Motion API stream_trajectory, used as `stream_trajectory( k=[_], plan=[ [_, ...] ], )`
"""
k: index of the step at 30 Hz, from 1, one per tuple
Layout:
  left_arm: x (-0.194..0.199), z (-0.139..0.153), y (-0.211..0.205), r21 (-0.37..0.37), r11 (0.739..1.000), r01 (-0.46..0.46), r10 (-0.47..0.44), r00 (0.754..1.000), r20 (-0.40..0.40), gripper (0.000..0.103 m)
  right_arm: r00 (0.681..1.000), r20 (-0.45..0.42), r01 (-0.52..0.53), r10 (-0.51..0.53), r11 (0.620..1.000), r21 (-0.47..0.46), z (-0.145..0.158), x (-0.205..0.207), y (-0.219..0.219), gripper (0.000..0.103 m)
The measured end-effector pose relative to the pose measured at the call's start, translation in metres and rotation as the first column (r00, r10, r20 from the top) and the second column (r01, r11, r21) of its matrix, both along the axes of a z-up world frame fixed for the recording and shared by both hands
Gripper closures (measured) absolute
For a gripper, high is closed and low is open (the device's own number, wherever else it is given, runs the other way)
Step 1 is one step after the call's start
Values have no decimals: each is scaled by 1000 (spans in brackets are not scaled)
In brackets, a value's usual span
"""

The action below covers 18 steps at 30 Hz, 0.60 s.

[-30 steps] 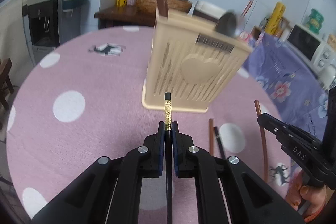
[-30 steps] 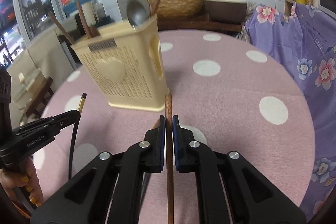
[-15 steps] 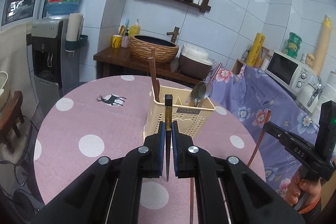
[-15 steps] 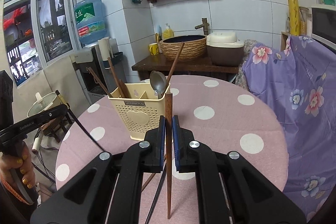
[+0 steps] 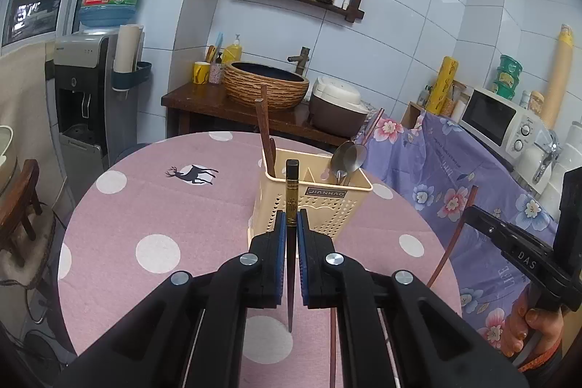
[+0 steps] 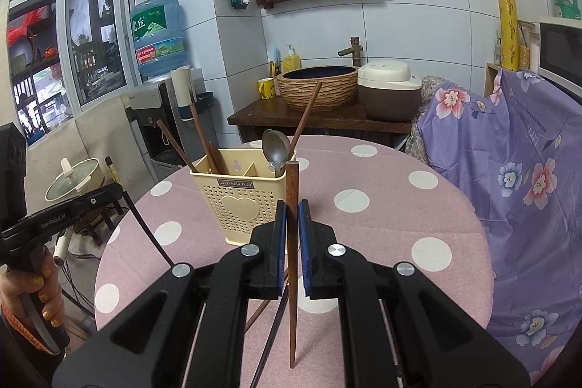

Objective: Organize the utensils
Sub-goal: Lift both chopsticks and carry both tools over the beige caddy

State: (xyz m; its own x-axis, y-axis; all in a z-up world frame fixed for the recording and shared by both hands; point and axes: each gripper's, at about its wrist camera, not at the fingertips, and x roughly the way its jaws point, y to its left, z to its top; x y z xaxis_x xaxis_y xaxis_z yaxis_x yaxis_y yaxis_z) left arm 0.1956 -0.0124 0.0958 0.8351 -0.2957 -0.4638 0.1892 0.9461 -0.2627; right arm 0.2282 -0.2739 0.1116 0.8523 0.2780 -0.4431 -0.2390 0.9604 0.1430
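A cream plastic utensil holder stands on the pink dotted table, holding brown chopsticks and metal spoons. My left gripper is shut on a black chopstick with a gold band, held upright in front of the holder. My right gripper is shut on a brown wooden chopstick, also upright, to the right of the holder's front. Each gripper shows in the other's view, held by a hand. More loose chopsticks lie on the table under the grippers.
The round pink table has a purple floral-covered piece on its right side. Behind stand a wooden counter with a woven basin and rice cooker, and a water dispenser at left.
Both grippers rose and drew back from the holder, lifting their chopsticks off the table; the holder now looks smaller and farther. Since half a second ago hardly anything moved.
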Motion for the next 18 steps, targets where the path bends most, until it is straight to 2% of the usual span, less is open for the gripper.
stream_trajectory(
  k=[12, 18],
  plan=[
    [6, 12, -2, -4, 1000, 23, -23, 1000, 3, 96, 1000, 21, -18, 18, 1000, -1, 13, 3, 4, 95],
    [15, 33, -4, -7, 999, 43, -43, 999, 15, 96, 998, 51, -39, 39, 999, -7, 37, 11, 10, 95]
  ],
)
